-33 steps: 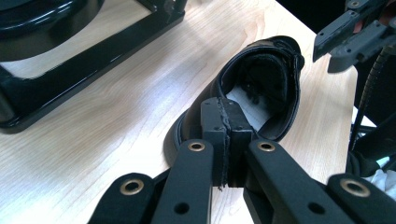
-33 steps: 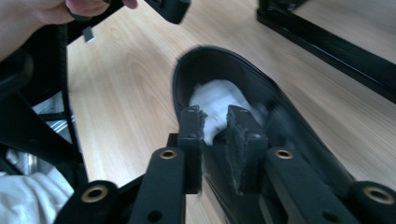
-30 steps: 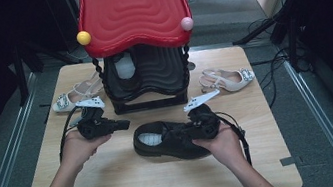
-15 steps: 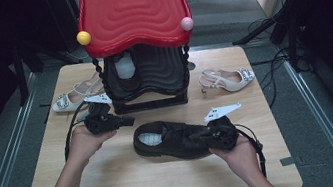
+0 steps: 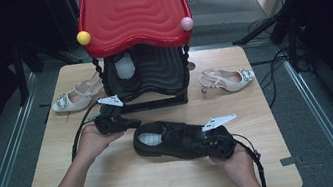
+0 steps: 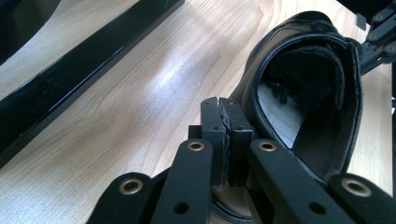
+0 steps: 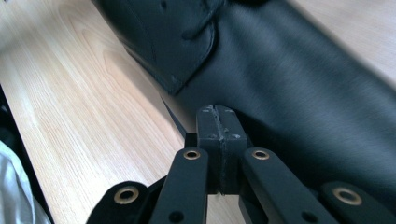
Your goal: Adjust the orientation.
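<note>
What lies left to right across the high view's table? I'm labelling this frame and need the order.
Pale heeled shoe → left gripper → black shoe → right gripper → second pale shoe.

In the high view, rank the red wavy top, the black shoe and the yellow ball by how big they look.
1. red wavy top
2. black shoe
3. yellow ball
</note>
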The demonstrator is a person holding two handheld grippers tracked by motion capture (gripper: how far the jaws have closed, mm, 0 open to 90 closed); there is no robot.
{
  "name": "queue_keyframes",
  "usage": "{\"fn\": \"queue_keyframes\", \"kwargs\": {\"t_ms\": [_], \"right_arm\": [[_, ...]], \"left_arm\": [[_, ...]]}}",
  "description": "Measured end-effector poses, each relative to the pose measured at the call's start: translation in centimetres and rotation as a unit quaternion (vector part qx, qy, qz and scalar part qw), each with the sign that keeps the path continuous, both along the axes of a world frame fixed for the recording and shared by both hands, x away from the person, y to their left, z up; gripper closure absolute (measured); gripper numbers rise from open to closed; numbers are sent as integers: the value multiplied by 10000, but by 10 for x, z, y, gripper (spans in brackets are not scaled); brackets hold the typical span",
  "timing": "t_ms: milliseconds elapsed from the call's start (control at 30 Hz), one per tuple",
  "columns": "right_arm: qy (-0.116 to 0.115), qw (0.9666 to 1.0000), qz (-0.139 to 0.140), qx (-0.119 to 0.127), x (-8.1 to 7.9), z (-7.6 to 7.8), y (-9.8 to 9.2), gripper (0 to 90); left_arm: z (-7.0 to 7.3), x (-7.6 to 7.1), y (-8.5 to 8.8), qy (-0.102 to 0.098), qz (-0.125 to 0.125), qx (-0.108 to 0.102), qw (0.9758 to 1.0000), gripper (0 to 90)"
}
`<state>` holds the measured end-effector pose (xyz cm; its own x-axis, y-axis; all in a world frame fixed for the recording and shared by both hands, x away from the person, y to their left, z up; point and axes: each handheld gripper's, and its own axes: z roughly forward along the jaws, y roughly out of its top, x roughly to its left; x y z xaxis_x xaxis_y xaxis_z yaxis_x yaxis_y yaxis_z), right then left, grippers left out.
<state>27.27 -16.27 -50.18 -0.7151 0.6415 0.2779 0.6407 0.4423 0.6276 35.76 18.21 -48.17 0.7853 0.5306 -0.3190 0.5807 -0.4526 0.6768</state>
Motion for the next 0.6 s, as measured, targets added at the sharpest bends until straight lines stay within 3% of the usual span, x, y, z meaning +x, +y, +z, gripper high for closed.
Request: {"fn": "queue_keyframes", "kwargs": {"t_ms": [300, 600], "right_arm": [[-42, 10000, 6, -59, 3, -1, 1, 900], [10, 10000, -4, -96, 9, -2, 1, 900]], "left_arm": [[1, -4, -1, 16, -68, 102, 9999, 900], [0, -9, 1, 125, -139, 18, 9998, 900]]}}
